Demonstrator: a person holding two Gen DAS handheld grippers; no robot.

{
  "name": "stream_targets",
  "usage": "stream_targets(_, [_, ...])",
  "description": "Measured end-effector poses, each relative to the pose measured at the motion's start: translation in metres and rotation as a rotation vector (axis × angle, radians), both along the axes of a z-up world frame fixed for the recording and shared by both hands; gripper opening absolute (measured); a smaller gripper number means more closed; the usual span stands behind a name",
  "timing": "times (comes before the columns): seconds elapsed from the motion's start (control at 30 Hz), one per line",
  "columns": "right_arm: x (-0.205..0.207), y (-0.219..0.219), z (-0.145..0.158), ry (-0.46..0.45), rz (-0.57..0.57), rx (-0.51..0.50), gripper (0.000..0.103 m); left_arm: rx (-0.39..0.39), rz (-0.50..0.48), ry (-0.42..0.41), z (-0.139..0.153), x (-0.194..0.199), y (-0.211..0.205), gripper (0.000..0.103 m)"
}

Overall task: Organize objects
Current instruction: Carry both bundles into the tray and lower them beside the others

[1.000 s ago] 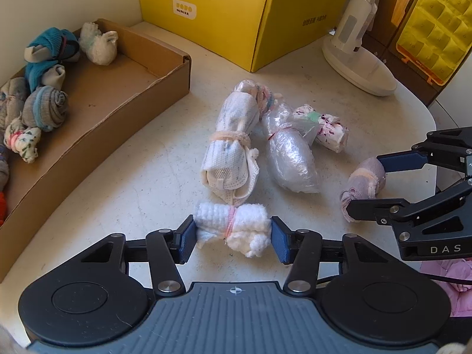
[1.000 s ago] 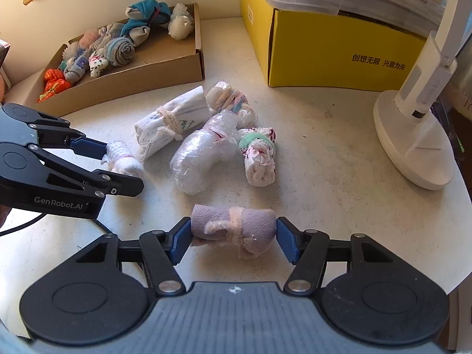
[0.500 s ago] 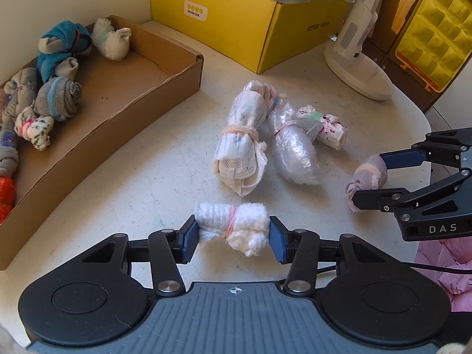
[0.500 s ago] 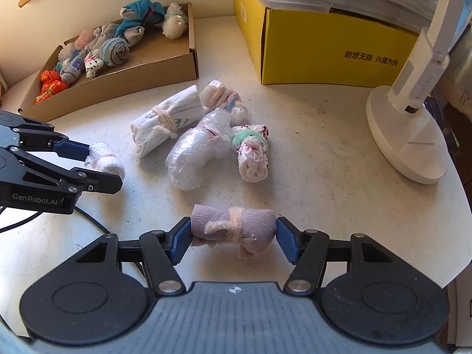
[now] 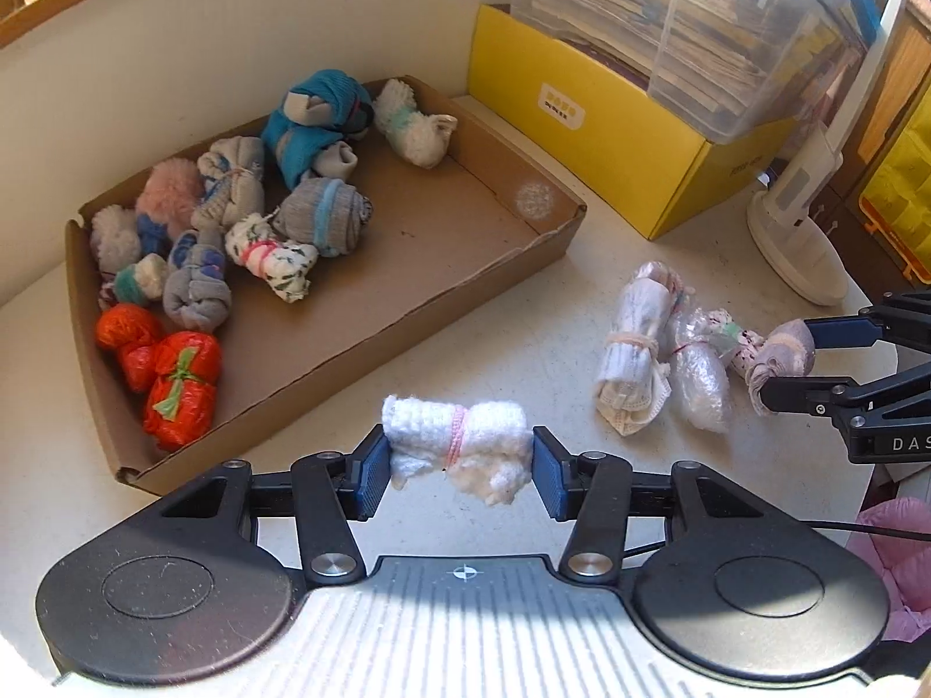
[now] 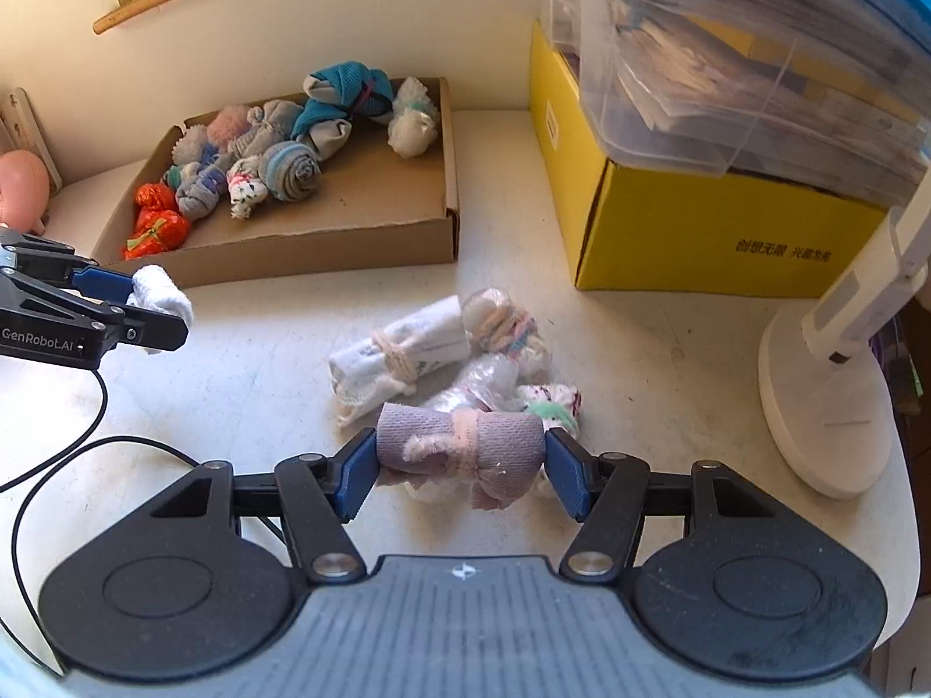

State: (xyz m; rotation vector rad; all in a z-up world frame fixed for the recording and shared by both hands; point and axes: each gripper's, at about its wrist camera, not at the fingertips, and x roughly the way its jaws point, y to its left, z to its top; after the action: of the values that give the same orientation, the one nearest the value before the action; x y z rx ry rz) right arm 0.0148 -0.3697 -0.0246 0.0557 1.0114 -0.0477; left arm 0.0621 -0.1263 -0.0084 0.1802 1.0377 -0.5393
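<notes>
My left gripper (image 5: 458, 465) is shut on a white fluffy sock roll (image 5: 457, 442) tied with a pink band, held above the table near the front edge of the cardboard tray (image 5: 407, 314). My right gripper (image 6: 459, 471) is shut on a mauve sock roll (image 6: 459, 451), held above the loose bundles. The tray (image 6: 326, 244) holds several rolled socks and red bundles (image 5: 174, 378). On the table lie a white cloth roll (image 5: 628, 360), a clear plastic bundle (image 5: 701, 372) and a patterned roll (image 6: 553, 401). The left gripper also shows in the right wrist view (image 6: 139, 308), the right gripper in the left wrist view (image 5: 797, 360).
A yellow box (image 5: 611, 134) with a clear plastic bin (image 6: 727, 58) on top stands at the back right. A white lamp base (image 6: 826, 407) sits at the right. A black cable (image 6: 52, 465) trails on the table at the left. Pink fabric (image 5: 896, 552) lies beyond the table edge.
Both grippers have lifted with their rolls. The left gripper has moved left toward the tray, which now fills more of its view. The right gripper has risen over the loose bundles.
</notes>
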Motion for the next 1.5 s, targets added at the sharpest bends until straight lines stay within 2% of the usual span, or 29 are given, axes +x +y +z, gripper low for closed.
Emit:
stream_targets(0.1, [0.019, 0.012, 0.009, -0.034, 0.058, 0.007, 0.058, -0.006, 0.049, -0.013, 0.009, 0.012, 0.011, 0.057])
stream_targets(0.27, [0.057, 0.035, 0.016, -0.096, 0.181, -0.012, 0.058, 0.011, 0.098, -0.049, 0.009, 0.038, 0.021, 0.058])
stream_targets(0.53, [0.117, 0.067, 0.010, -0.137, 0.348, -0.034, 0.058, 0.079, 0.056, -0.077, -0.005, 0.072, 0.021, 0.059])
stream_targets(0.77, [0.155, 0.077, -0.004, -0.088, 0.366, 0.009, 0.058, 0.145, 0.006, -0.068, -0.026, 0.100, 0.017, 0.059])
stream_targets(0.97, [0.174, 0.086, -0.026, -0.038, 0.447, -0.008, 0.058, 0.184, -0.107, -0.016, -0.044, 0.112, 0.014, 0.060])
stream_targets(1.07, [0.180, 0.093, -0.038, -0.018, 0.510, -0.046, 0.058, 0.204, -0.140, 0.006, -0.052, 0.115, 0.016, 0.058])
stream_targets(1.2, [0.193, 0.103, -0.051, 0.001, 0.625, -0.075, 0.058, 0.180, -0.134, 0.035, -0.056, 0.119, 0.022, 0.061])
stream_targets(1.5, [0.205, 0.126, -0.057, 0.053, 0.899, -0.069, 0.058, 0.199, -0.258, 0.061, -0.055, 0.125, 0.028, 0.058])
